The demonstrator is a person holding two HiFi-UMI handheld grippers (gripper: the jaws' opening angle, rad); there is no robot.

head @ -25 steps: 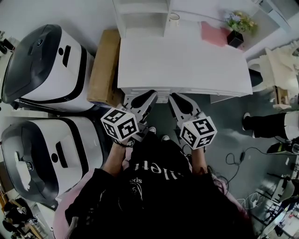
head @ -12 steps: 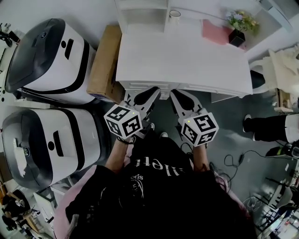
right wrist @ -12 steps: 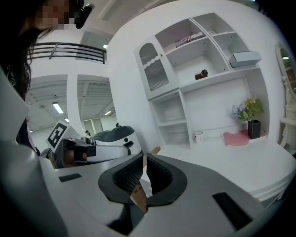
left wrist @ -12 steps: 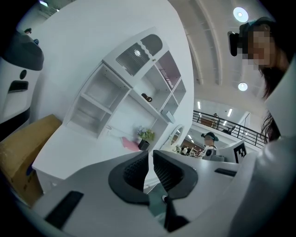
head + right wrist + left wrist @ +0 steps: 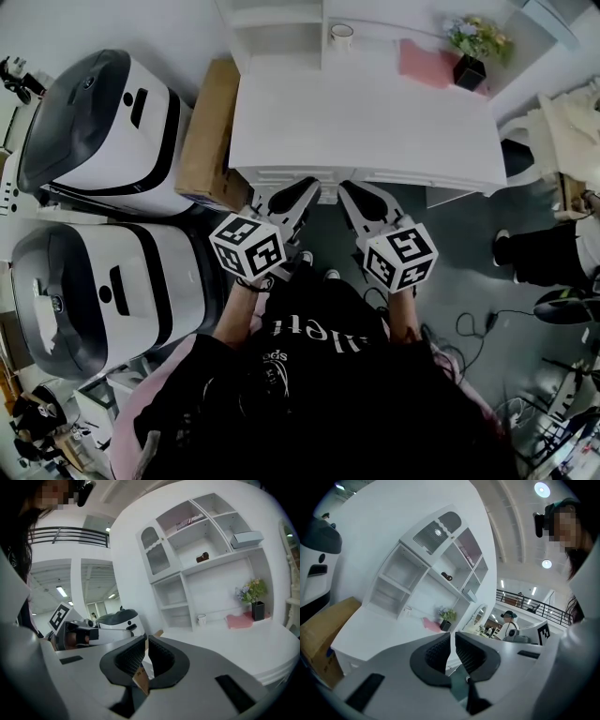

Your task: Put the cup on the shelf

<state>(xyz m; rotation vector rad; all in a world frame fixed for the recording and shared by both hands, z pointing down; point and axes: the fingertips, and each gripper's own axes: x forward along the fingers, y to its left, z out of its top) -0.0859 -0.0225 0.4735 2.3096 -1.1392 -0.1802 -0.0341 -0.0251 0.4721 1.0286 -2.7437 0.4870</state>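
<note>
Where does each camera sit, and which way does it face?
Head view: on the person's head, facing steeply down at the white desk; torso, forearms, left gripper and right gripper show.
Left gripper view: on the left gripper, looking along its shut jaws toward the shelf unit.
Right gripper view: on the right gripper, along its shut jaws, toward the shelf unit too.
Shared: both gripper views show the cup on the desk, and each shows the other gripper.

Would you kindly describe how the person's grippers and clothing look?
The left gripper and right gripper are pale grey shells whose tapering jaws carry black ribbed pads. Each bears a white cube with black square markers. The person wears a black top with white lettering.
</note>
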